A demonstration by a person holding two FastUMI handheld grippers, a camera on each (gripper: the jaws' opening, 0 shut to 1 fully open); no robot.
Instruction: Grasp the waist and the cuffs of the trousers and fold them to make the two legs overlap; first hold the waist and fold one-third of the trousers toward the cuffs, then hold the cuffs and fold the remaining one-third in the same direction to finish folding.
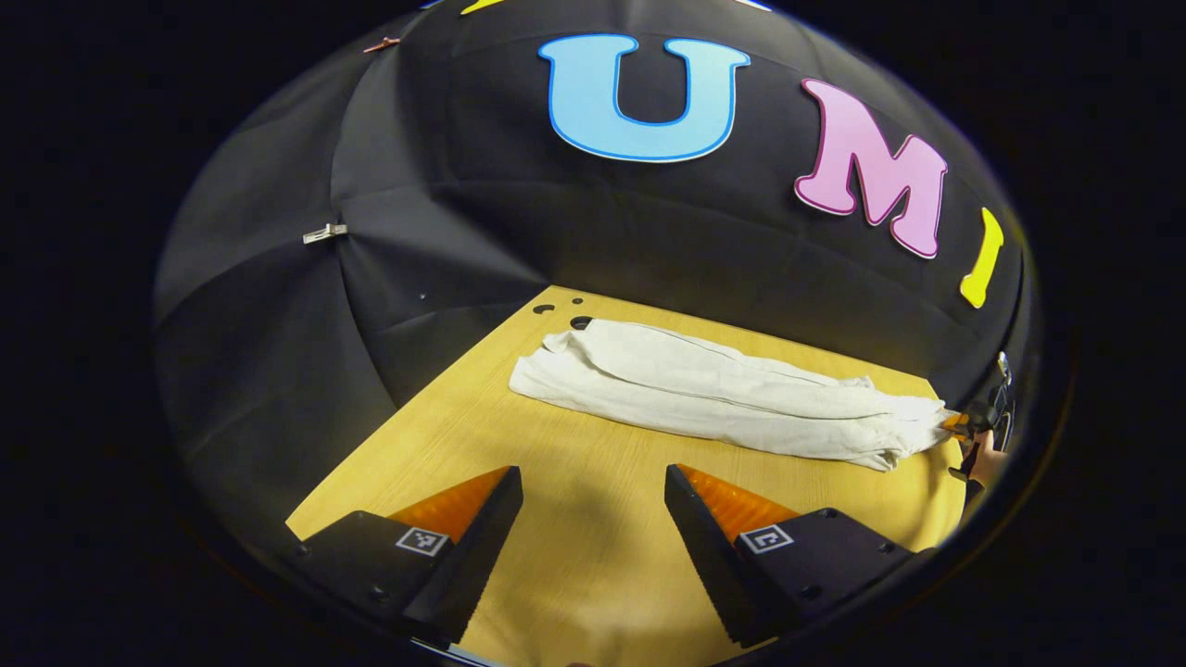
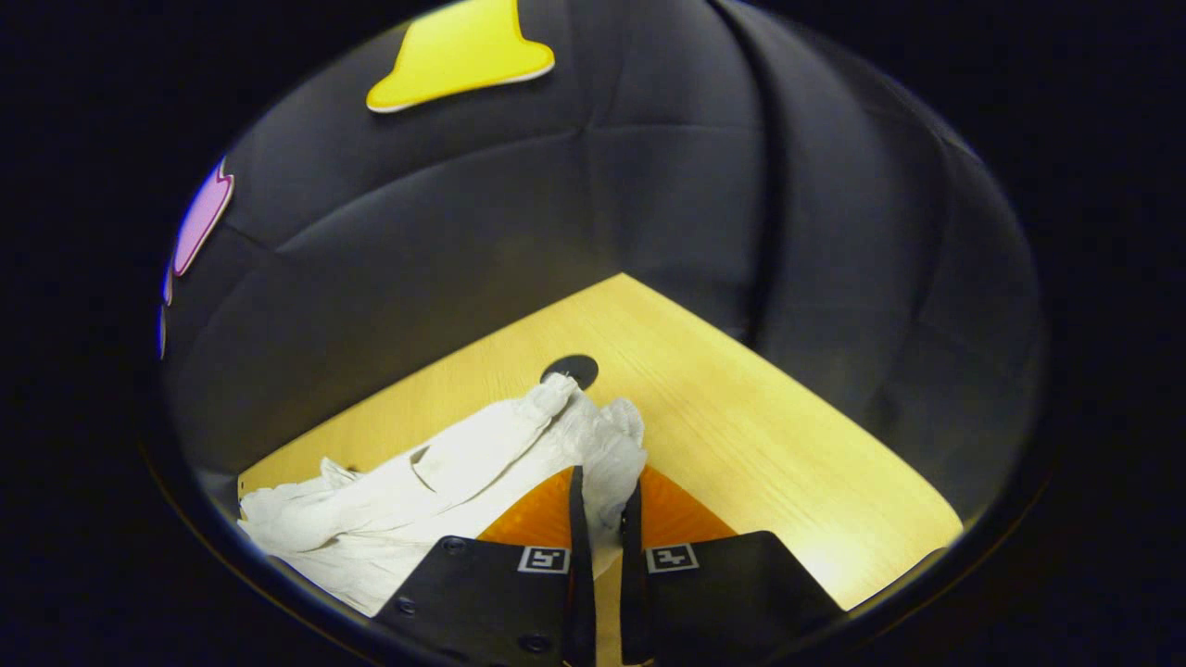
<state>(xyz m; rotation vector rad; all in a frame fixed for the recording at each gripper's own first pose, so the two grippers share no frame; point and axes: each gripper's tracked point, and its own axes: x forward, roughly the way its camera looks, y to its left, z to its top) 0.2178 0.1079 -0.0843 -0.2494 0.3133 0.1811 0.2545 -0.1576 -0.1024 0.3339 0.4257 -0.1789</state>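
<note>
White trousers (image 1: 723, 398) lie stretched across the wooden table (image 1: 556, 574), the two legs laid one over the other. My left gripper (image 1: 593, 472) hovers open over bare wood in front of them, nothing between its fingers. At the far right the right gripper (image 1: 977, 426) pinches the bunched end of the cloth, a hand (image 1: 987, 463) behind it. In the right gripper view my right gripper (image 2: 605, 477) is shut on that gathered end of the trousers (image 2: 417, 482), where a pocket seam shows; the cloth rises slightly off the table (image 2: 760, 426).
A dark round hole (image 2: 570, 369) sits in the tabletop just beyond the gripped end, and another hole (image 1: 581, 322) lies by the trousers' far left end. Black cloth walls close in the back and sides. A metal clip (image 1: 324, 233) hangs on the left wall.
</note>
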